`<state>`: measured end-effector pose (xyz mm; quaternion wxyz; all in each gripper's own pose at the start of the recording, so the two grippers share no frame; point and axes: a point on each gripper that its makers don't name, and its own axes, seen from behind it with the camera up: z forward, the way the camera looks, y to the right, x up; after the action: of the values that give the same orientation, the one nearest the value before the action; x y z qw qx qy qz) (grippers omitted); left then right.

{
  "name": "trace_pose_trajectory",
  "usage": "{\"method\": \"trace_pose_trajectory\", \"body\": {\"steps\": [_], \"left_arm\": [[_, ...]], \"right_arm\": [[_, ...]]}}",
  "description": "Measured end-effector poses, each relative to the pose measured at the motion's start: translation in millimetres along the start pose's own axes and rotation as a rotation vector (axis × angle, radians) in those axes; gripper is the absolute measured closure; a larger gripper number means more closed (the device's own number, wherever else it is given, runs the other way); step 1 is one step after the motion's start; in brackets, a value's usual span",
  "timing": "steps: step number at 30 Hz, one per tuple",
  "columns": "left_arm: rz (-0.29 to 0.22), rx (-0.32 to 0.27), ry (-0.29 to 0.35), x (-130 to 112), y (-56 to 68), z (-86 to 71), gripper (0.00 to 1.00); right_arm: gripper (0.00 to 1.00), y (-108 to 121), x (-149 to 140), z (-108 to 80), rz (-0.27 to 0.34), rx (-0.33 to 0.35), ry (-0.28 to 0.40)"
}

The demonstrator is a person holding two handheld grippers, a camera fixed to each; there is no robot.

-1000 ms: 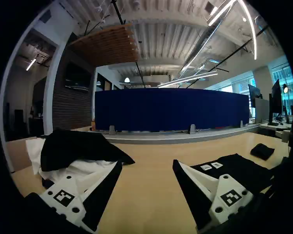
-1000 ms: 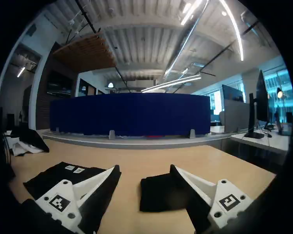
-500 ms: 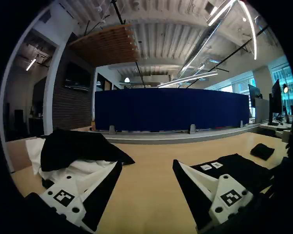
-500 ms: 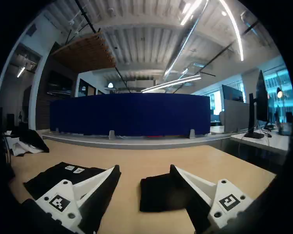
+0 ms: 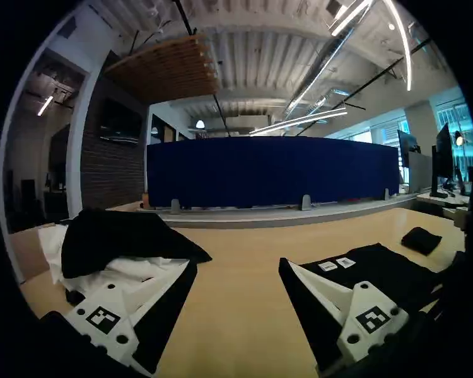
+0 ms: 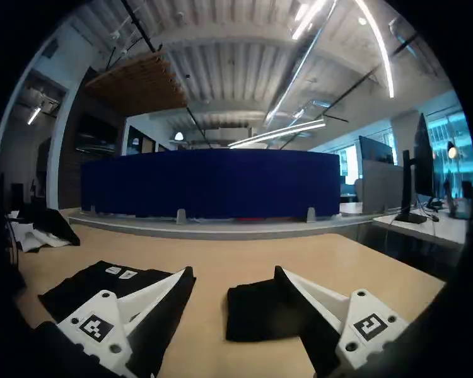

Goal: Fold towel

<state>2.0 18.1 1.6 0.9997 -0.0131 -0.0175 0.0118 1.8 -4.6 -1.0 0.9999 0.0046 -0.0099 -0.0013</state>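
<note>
I'm hovering left gripper [image 5: 236, 263] and right gripper [image 6: 233, 269], jaws wide and empty, low over counter [image 5: 236, 327] to grab flat black towel [image 5: 381, 268].

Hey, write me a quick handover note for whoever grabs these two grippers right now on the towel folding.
Left gripper: open, holding nothing, over the table.
Right gripper: open, holding nothing.
Things: black towel with tags lies spread flat between the grippers; small folded black towel sits ahead of the right gripper; heap of black and white cloths on the left.
Done: one towel looks folded.
Left: fold the flat one, then likely the heap.
</note>
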Motion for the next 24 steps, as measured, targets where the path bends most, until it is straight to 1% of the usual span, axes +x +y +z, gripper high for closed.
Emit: {"method": "trace_pose_trajectory", "body": {"steps": [3,6,9,12,15,21,24], "left_arm": [[0.008,-0.002,0.021,20.6,2.0,-2.0,0.04],[0.011,-0.002,0.022,43.0,2.1,-2.8,0.04],[0.012,-0.012,0.021,69.8,2.8,-3.8,0.04],[0.021,-0.024,0.019,97.2,1.9,-6.4,0.04],[0.033,-0.038,0.006,119.2,2.2,-9.7,0.04],[0.040,-0.069,-0.045,148.2,5.4,-17.7,0.04],[0.041,-0.080,-0.050,160.6,5.9,-18.7,0.04]], "right_arm": [[0.00,-4.9,13.7,-2.9,-0.007,0.020,-0.004],[0.00,-3.7,40.4,-4.6,-0.016,0.014,0.021],[0.00,-2.1,65.4,-6.0,-0.015,0.001,0.022],[0.00,-3.4,90.3,-9.0,-0.009,0.008,0.003],[0.00,-3.9,112.9,-11.5,-0.003,0.013,-0.015],[0.00,-4.2,150.2,-12.9,0.006,0.008,-0.050],[0.00,-6.8,164.9,-13.0,0.004,0.010,-0.050]]}}
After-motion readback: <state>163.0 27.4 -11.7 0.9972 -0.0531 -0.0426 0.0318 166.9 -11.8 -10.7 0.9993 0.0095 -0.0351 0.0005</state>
